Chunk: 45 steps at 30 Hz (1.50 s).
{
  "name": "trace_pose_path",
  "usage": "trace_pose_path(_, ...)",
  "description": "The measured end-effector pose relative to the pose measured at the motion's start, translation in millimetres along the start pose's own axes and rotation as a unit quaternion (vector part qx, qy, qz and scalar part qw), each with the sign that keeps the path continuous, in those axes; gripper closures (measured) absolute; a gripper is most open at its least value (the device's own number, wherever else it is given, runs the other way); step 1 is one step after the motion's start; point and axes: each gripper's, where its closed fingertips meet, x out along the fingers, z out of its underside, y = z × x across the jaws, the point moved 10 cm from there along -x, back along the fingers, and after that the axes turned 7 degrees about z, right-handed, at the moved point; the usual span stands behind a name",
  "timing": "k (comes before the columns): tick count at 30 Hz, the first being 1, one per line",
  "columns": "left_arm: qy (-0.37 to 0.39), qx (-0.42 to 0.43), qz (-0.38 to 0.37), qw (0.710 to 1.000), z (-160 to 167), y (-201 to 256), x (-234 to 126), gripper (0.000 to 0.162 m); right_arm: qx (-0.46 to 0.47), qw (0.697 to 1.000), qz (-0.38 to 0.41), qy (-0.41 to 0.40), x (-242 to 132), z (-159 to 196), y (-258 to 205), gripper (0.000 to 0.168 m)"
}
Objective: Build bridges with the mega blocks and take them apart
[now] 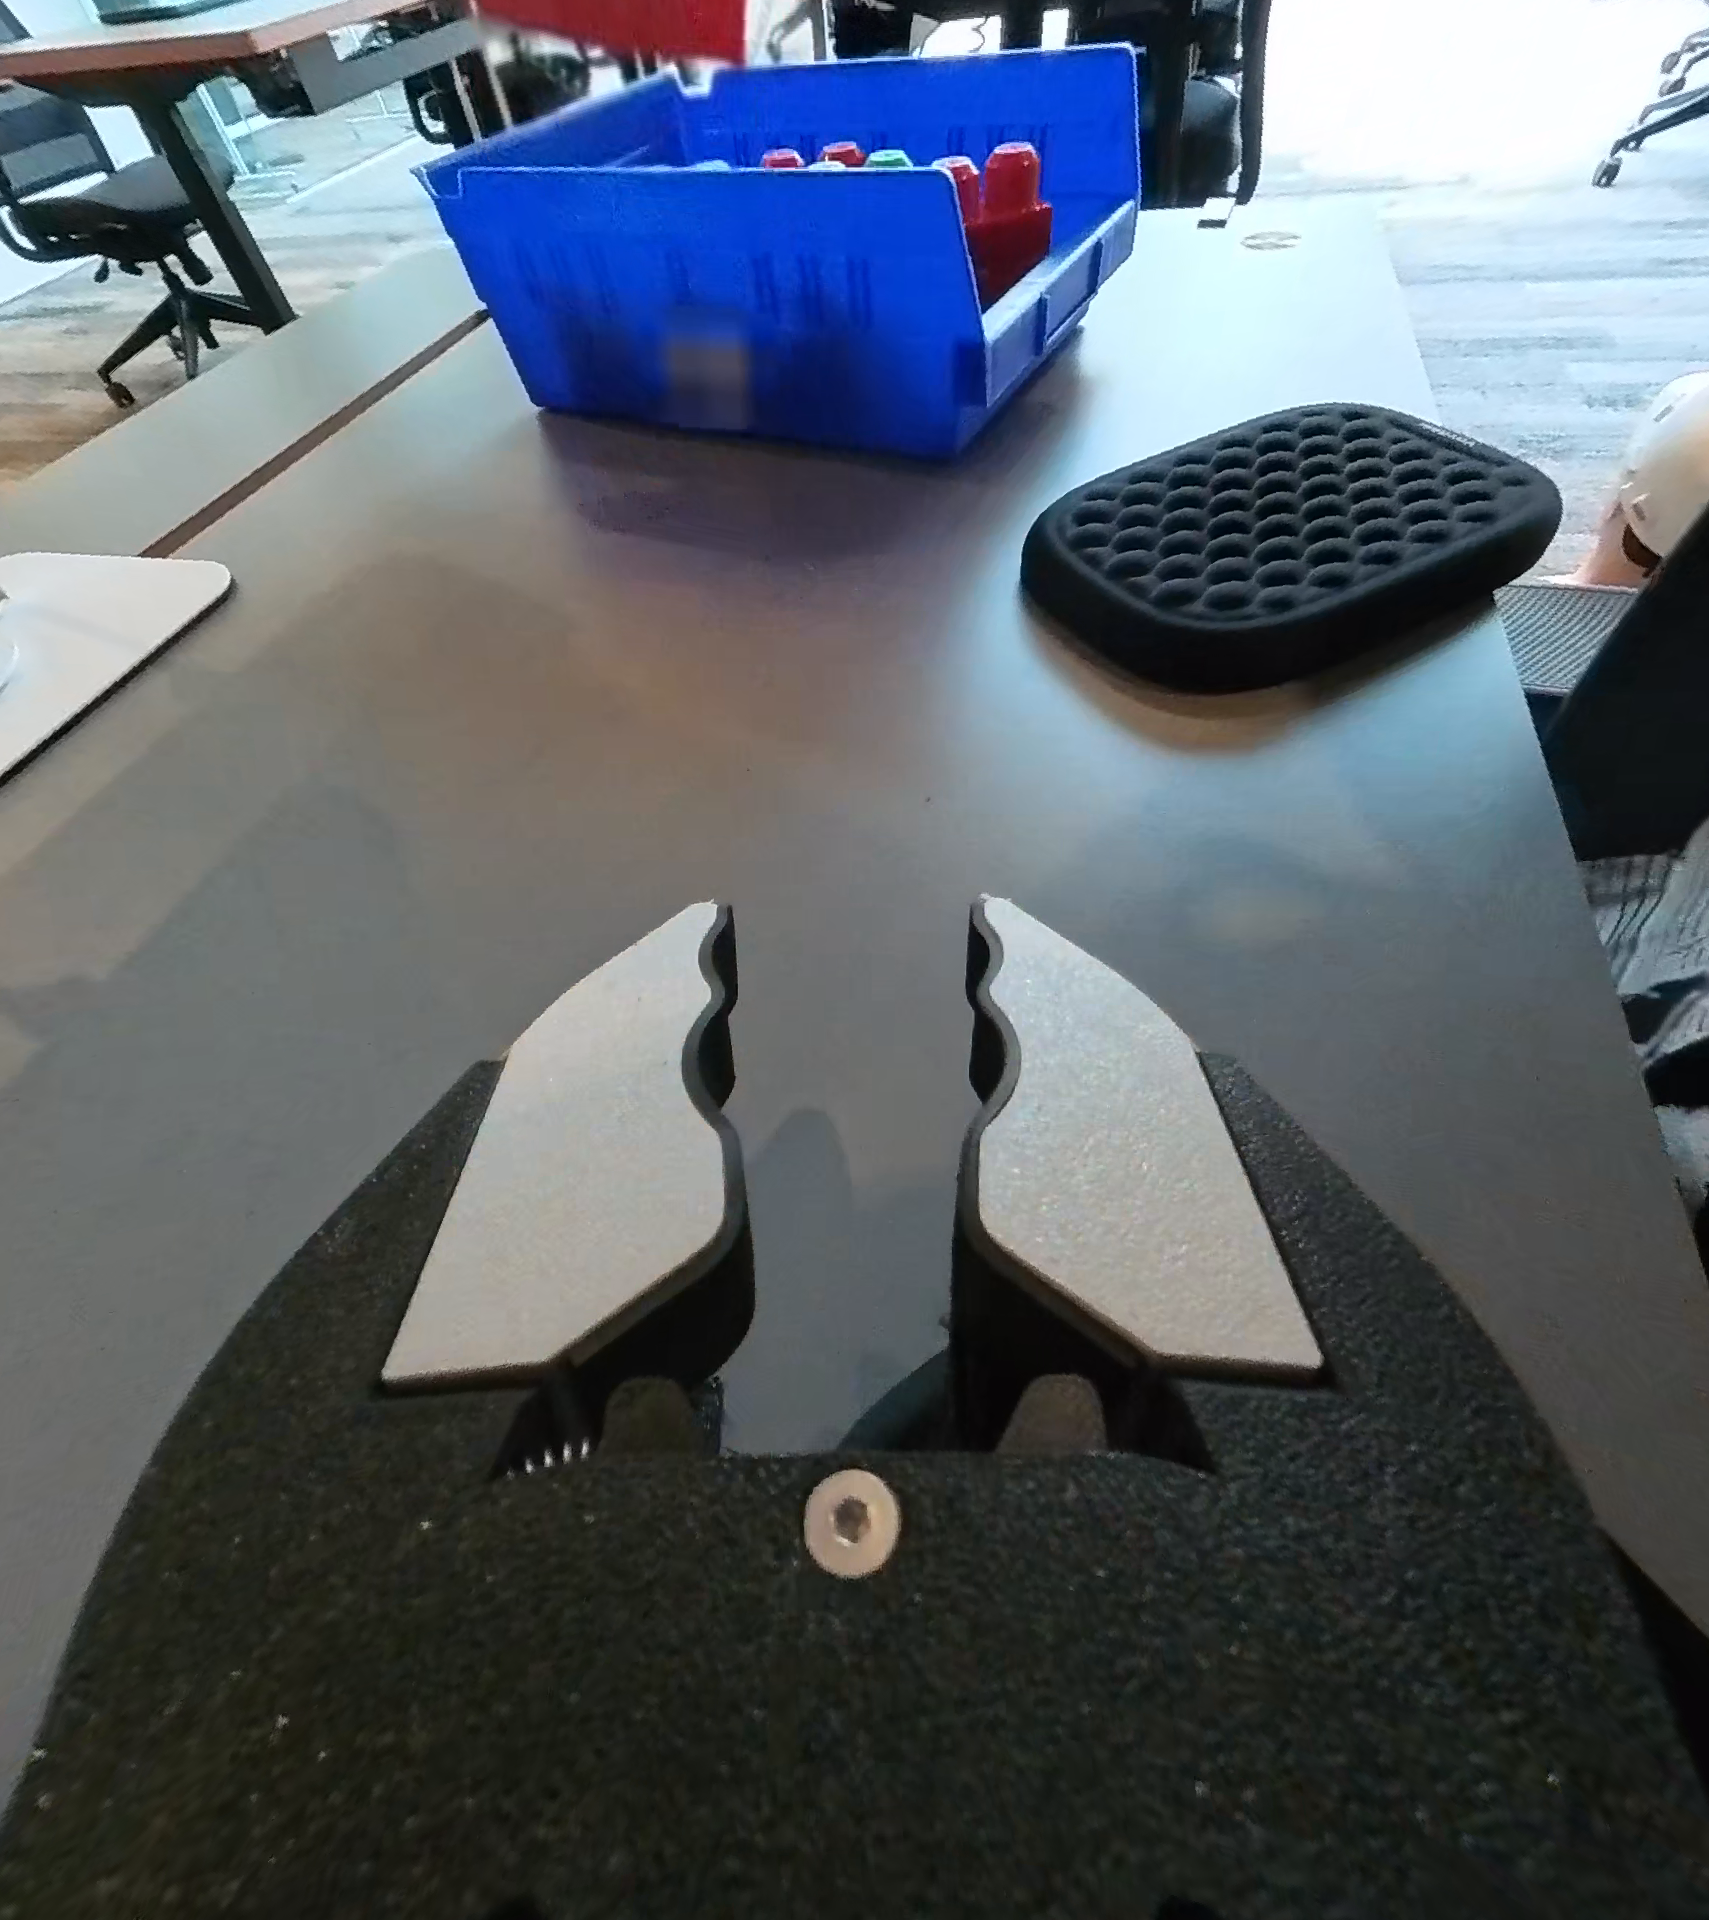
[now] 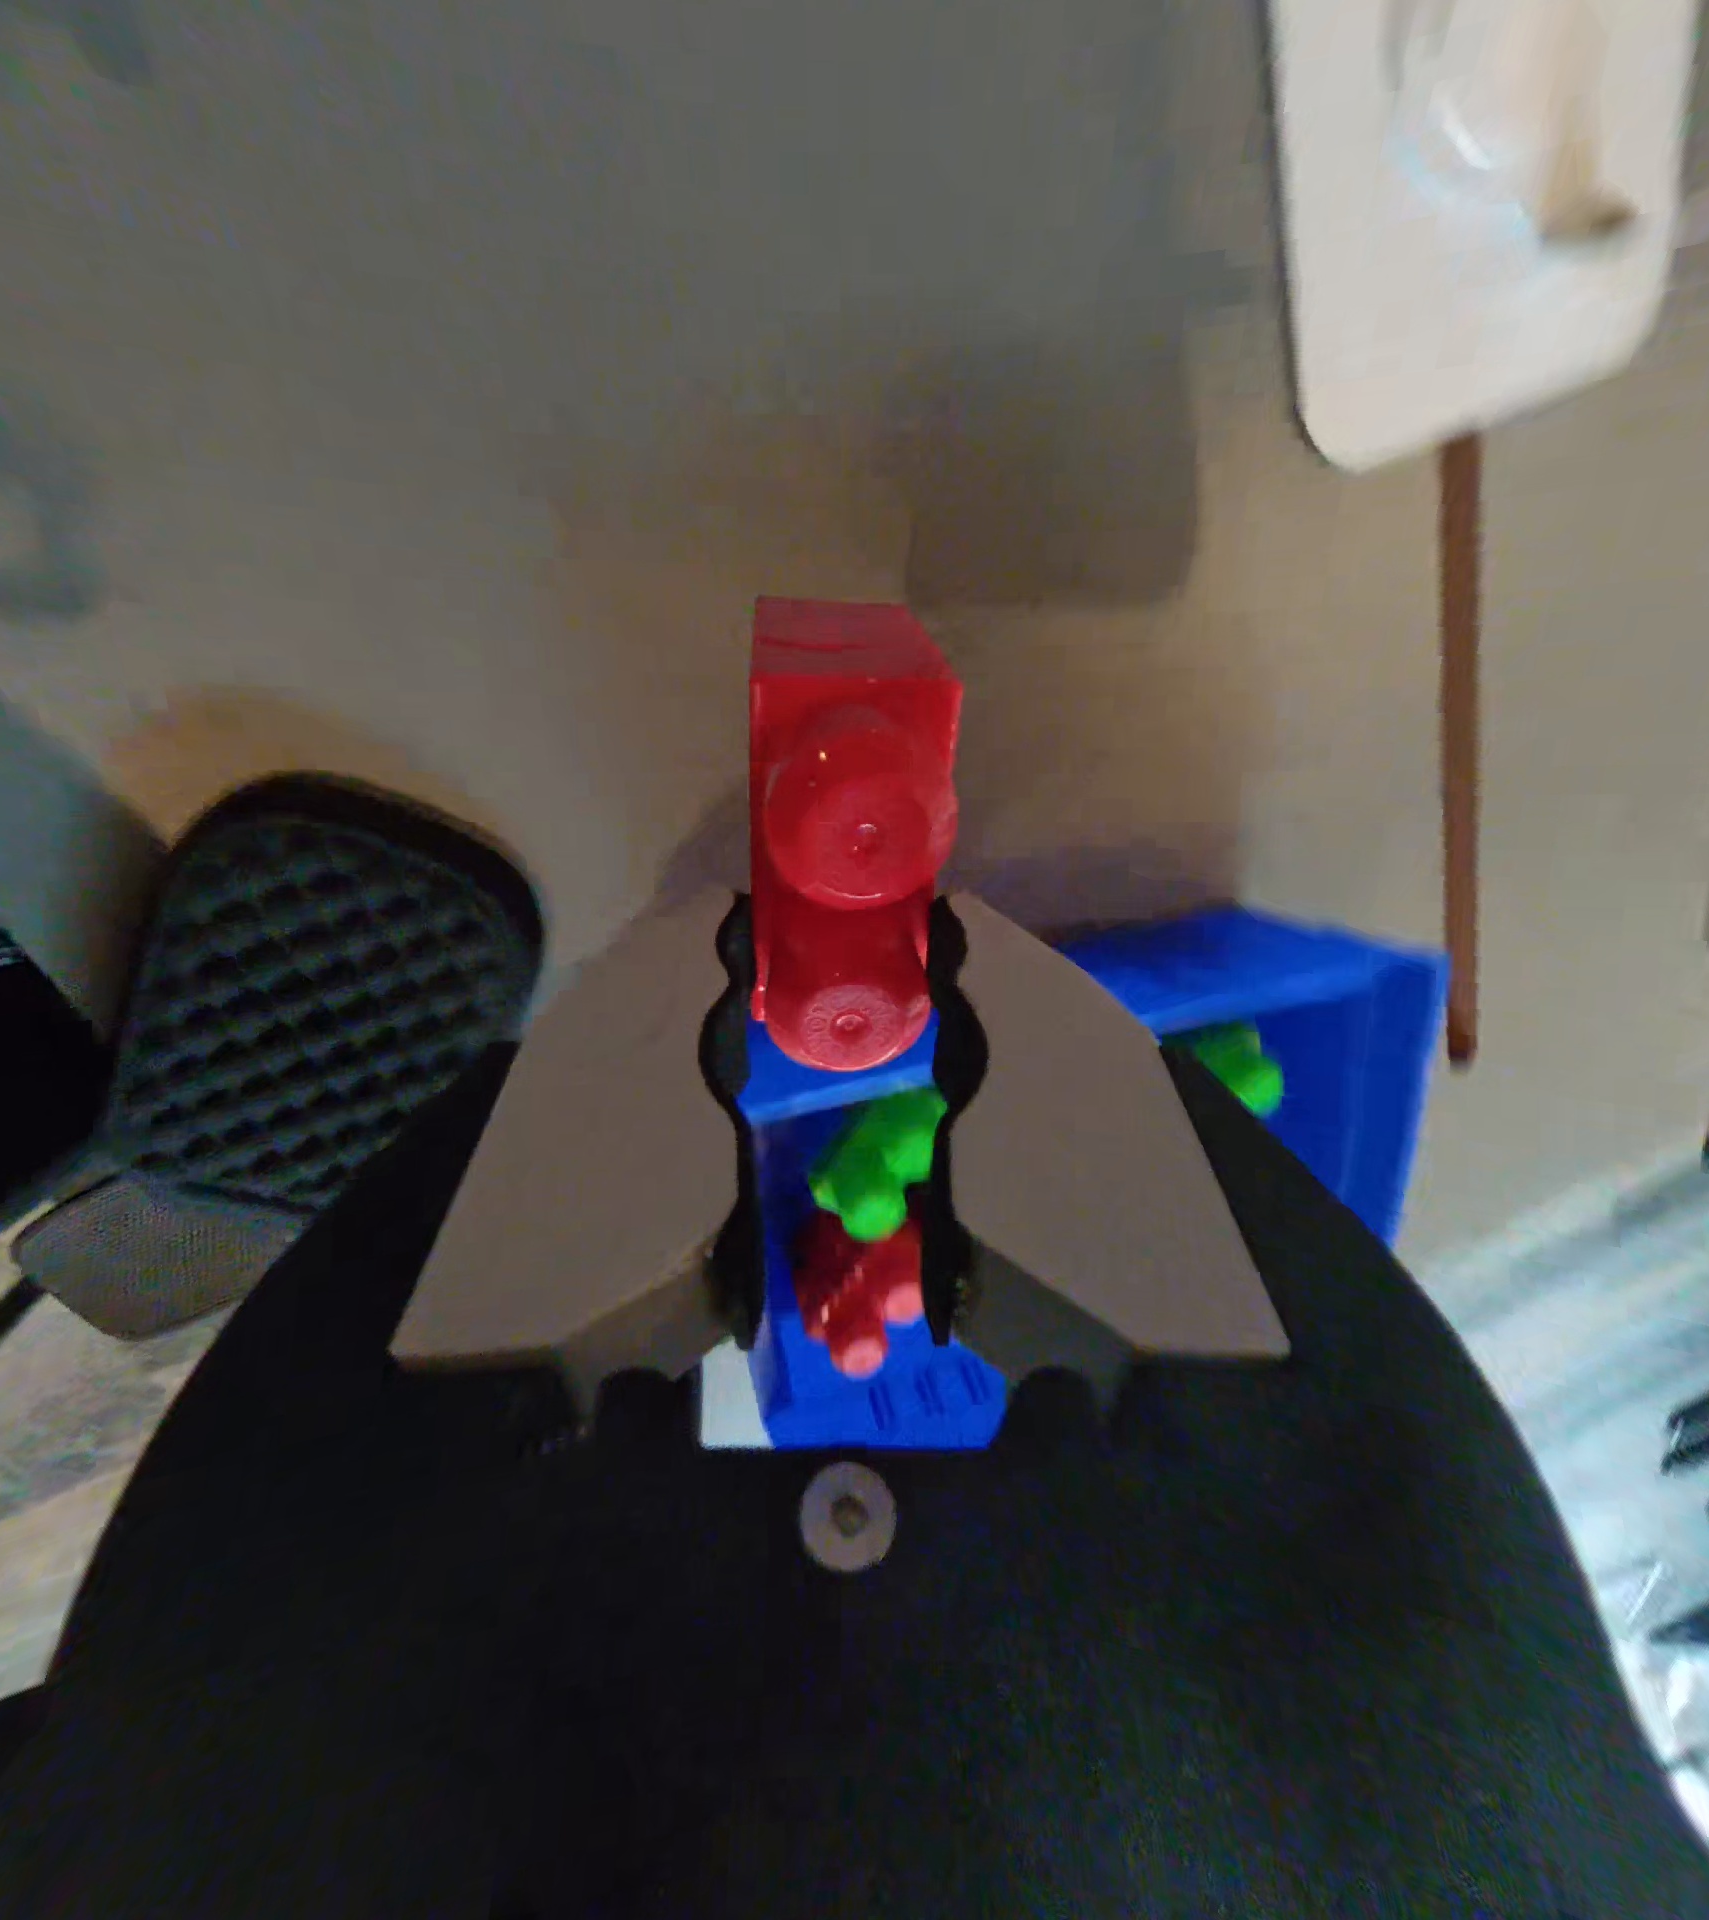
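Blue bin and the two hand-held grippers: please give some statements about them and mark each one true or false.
1. The right hand-held gripper is shut on a red block. True.
2. The left hand-held gripper holds a green block. False: it is open and empty, above the table.
3. The blue bin contains red and green blocks. True.
4. The black honeycomb pad lies inside the bin. False: it lies on the table beside it.
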Motion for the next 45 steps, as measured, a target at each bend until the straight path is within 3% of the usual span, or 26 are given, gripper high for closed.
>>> trace_pose_path(6,-0.001,0.004,-0.001,1.0,0.0,0.8,-0.1,0.12,0.156,0.983,0.051,-0.085,-9.7,92.3,76.3,0.137)
trace_pose_path(11,0.002,0.006,-0.001,1.0,0.1,1.1,-0.6,0.119,0.264,0.953,0.069,-0.131,17.5,161.9,120.5,0.136)
trace_pose_path(17,0.007,-0.004,-0.002,1.0,0.0,-0.6,-1.7,0.119,0.328,0.927,0.081,-0.165,53.8,210.5,147.7,0.136)
trace_pose_path(25,0.016,-0.004,0.001,1.0,-0.1,-0.8,-3.2,0.119,0.383,0.903,0.051,-0.186,105.5,236.3,166.0,0.136)
trace_pose_path(34,0.013,0.0,0.004,1.0,-0.1,-0.2,-2.7,0.119,0.389,0.9,0.016,-0.197,142.4,241.3,159.3,0.137)
trace_pose_path(45,0.017,0.007,0.001,1.0,-0.5,0.6,-3.6,0.118,0.393,0.899,0.022,-0.192,142.3,242.1,156.5,0.136)
